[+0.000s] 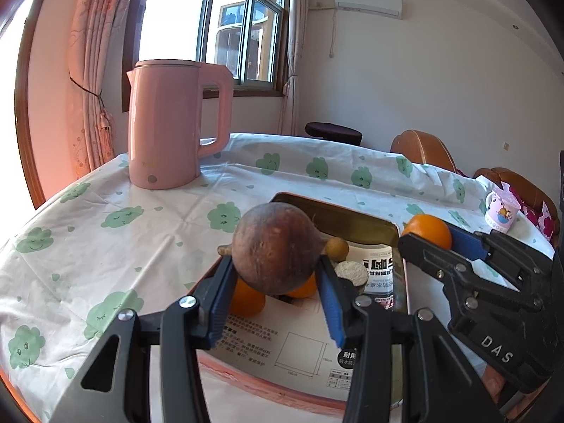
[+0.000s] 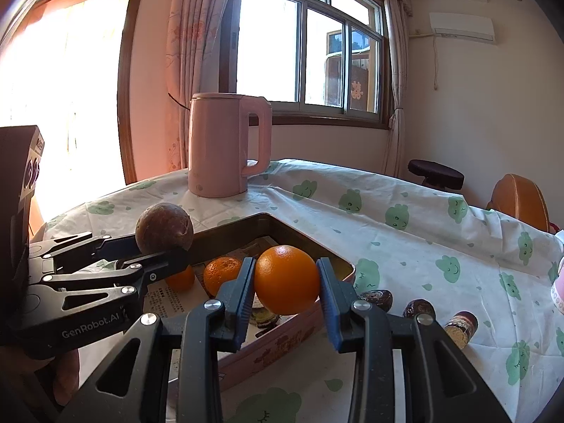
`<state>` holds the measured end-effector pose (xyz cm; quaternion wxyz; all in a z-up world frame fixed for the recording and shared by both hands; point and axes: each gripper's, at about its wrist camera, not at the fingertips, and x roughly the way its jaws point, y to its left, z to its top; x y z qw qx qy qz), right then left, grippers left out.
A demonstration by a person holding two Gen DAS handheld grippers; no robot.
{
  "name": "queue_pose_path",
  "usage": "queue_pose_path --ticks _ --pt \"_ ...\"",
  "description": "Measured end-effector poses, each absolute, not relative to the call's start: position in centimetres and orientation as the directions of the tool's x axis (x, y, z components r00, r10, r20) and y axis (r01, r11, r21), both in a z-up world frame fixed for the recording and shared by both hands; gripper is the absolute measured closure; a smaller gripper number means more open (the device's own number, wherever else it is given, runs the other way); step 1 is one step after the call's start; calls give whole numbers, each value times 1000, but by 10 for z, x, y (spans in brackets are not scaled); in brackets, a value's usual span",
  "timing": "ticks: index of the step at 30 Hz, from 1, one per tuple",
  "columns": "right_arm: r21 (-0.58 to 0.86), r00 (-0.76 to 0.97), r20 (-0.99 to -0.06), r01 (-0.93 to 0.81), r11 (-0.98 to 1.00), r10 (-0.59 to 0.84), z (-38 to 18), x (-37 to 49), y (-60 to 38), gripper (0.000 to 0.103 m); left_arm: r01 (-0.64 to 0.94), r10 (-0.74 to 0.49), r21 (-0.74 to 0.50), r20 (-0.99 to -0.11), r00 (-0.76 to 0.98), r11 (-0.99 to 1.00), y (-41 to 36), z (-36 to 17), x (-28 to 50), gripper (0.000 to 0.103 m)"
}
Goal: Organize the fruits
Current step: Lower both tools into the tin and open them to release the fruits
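Fruits are being held over the tin tray (image 1: 356, 216) on the tabletop (image 1: 116, 246): left gripper (image 1: 276, 283) is grasping a brown passion fruit (image 1: 276, 243) between its jaws, above the tray's paper lining. Right gripper (image 2: 285, 287) is clamping an orange (image 2: 286, 279) in its jaws, over the tray's near edge. Two oranges (image 2: 222, 275) are sitting inside the tray. Three dark passion fruit pieces (image 2: 376, 298) are lying on the cloth just beside the tray, right of it. Pink kettle (image 1: 172, 123) is standing farther back, and a pink mug (image 1: 502, 208) is sitting at the far right.
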<state>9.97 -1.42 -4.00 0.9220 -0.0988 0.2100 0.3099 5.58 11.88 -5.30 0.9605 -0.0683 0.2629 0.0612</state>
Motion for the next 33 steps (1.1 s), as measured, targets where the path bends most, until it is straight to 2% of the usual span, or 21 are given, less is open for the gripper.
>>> queue_pose_path --ticks 33 --pt "-44 587 -617 -691 721 525 -62 120 13 66 -141 58 -89 -607 793 986 123 -70 68 55"
